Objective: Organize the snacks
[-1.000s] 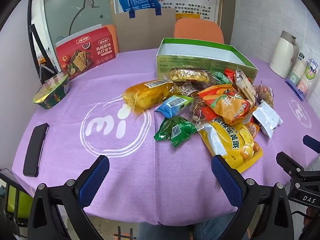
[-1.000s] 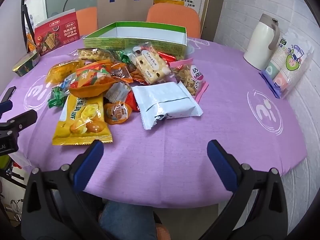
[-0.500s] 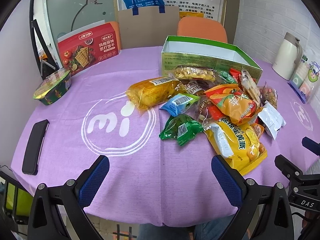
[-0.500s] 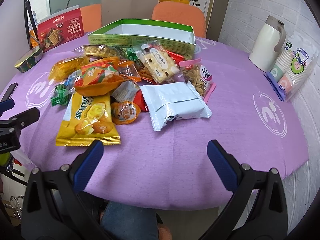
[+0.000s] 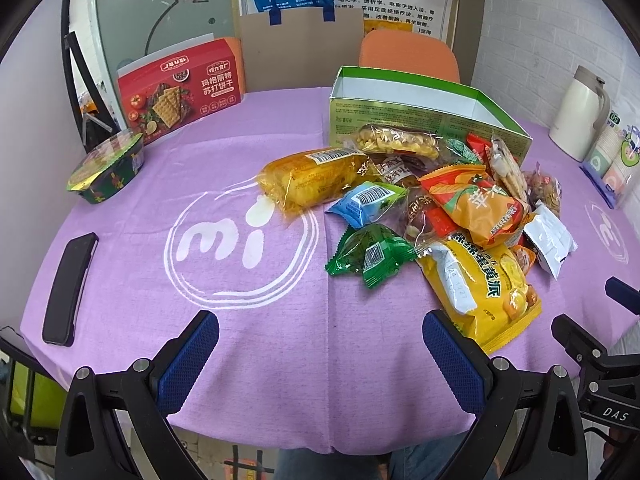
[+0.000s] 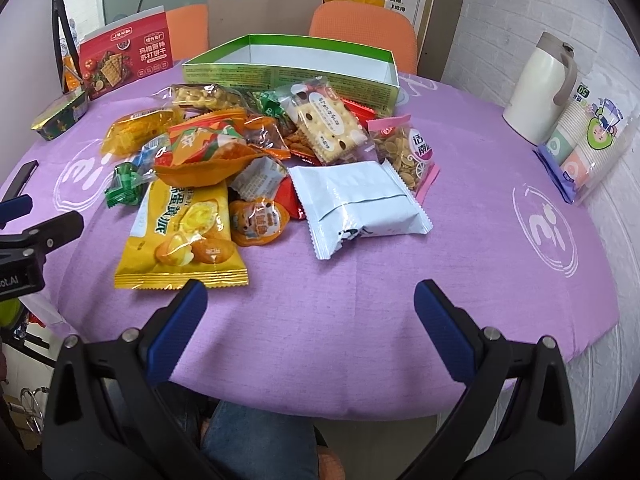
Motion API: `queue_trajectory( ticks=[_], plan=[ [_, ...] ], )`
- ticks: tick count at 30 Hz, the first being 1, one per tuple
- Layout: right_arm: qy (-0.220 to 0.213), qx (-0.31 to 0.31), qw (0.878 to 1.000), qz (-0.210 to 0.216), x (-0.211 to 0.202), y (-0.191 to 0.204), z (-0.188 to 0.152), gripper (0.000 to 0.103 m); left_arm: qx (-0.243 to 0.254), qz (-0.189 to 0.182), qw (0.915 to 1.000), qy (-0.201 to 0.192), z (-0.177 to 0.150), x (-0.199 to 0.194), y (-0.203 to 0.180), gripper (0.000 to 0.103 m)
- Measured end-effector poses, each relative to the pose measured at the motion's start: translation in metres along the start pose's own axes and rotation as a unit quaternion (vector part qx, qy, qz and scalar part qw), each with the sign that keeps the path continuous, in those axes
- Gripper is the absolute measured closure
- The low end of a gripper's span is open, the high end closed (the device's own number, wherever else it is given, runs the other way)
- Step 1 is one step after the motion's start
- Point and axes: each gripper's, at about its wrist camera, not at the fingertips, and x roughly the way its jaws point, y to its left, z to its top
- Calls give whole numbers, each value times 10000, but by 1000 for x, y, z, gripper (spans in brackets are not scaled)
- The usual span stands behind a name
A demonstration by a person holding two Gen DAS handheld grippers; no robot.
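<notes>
A heap of snack packets lies on the purple tablecloth in front of an open green-and-white box (image 5: 424, 116) (image 6: 288, 68). In the heap are a big yellow egg-yolk pie bag (image 5: 480, 280) (image 6: 180, 236), a green packet (image 5: 372, 254), a blue packet (image 5: 366, 202), an orange corn-chip bag (image 5: 476, 204) (image 6: 204, 148), a white packet (image 6: 360, 204) and a cracker pack (image 6: 328, 120). My left gripper (image 5: 320, 344) hangs open over the table's near edge, short of the green packet. My right gripper (image 6: 310, 312) is open too, near the yellow bag's corner, holding nothing.
A black phone (image 5: 70, 284) lies at the left edge. A foil-lidded bowl (image 5: 108, 168) and a red cracker box (image 5: 180, 92) stand at the far left. A white kettle (image 6: 540, 88) and a pack of paper cups (image 6: 588, 144) sit at the right. Orange chairs (image 6: 360, 20) stand behind.
Both grippers have crept forward and a little higher toward the snack heap. Their fingers stay open. No packet has moved.
</notes>
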Motion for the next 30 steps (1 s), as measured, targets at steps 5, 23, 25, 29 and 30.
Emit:
queue_trajectory(
  ticks=[5,23,25,29,30],
  plan=[
    [22,1,10000,-5,2,1,1,0,-15,5,10000,5,0,0,0,0],
    [-195,-82,9989,419,1,6,13,0,-279,-300,9991,76,9,15,27,0],
    [-315,-60,9975,623,1,6,22,0,-197,-369,9991,50,12,13,29,0],
    [-677,-136,9923,1030,0,14,39,0,-102,-368,9993,-58,22,8,33,0],
    [-733,-214,9910,1100,1,18,44,0,-119,-480,9988,-46,24,8,35,1]
  ],
)
